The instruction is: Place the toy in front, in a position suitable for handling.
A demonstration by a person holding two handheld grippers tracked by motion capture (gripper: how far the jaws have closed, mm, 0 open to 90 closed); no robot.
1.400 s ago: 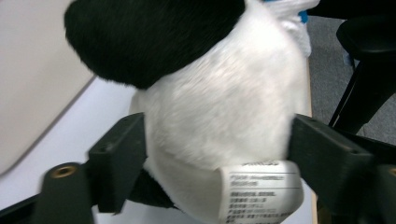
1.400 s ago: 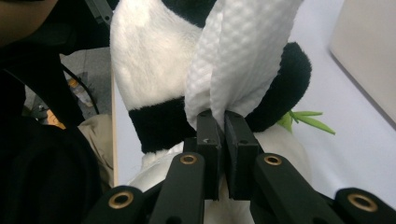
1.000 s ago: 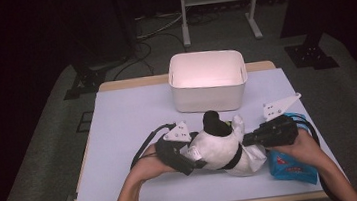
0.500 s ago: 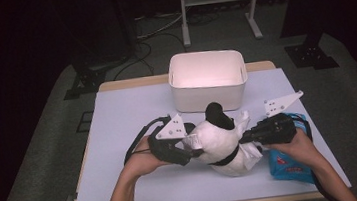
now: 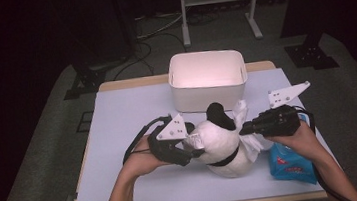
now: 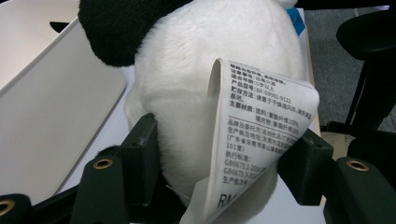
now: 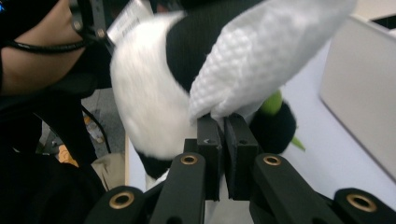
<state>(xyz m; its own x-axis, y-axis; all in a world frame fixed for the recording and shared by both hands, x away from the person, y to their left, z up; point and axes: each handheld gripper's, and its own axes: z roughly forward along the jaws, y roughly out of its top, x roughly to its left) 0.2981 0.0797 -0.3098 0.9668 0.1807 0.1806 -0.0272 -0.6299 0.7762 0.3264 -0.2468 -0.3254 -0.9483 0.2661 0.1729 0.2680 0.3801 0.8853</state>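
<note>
A: High view: panda lying on the surface, between the left gripper and the right gripper.

B: Left gripper view: fingers pressed into the white plush from both sides, having just closed in on it. Label curled over the right finger, caught between it and the plush. Black ear above the fingers, bin off to their left.

A: Clamped on the panda, then. And the right?

B: Right gripper view: fingers together, pinching the edge of a white wipe. Wipe rising from the tips and draped against the panda just beyond them.

A: High view again: bin past both sets of fingers, close behind the panda. Blue pack under the right hand, behind its fingers, touching the panda's side or just beside it; hard to say which.

B: Panda's green bit just past the right fingers, lower right of the wipe.
</note>
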